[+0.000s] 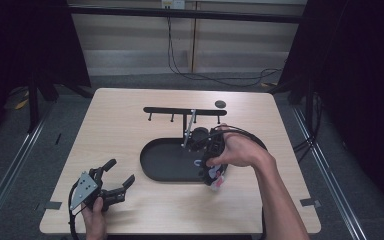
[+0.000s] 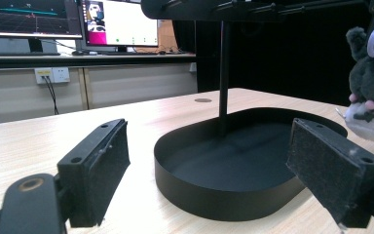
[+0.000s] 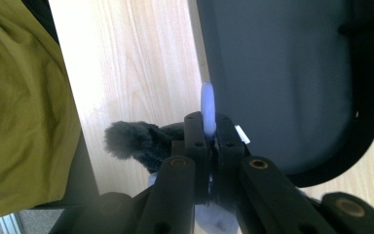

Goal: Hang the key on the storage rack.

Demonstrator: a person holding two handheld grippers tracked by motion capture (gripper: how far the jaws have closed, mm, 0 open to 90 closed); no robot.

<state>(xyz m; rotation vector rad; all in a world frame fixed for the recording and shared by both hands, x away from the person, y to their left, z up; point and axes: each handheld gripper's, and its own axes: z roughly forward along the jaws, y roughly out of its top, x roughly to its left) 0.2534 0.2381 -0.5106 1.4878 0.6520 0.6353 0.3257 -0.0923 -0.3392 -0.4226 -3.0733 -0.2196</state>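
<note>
The right gripper [image 3: 209, 131] pinches the plush toy's [image 1: 215, 175] pale loop [image 3: 208, 107], hanging it below the rack's [image 1: 185, 111] pegs; the left gripper [image 1: 119, 176] rests spread on the counter [image 1: 115, 130].

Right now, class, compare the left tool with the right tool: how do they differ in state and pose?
The left tool stands open with nothing between its jaws; the right tool is shut on the plush toy's pale loop. The left tool rests low at the table's near-left corner; the right tool hangs over the black tray's right end, the plush toy dangling from it. Both are black, two-jawed and hand-held.
</note>
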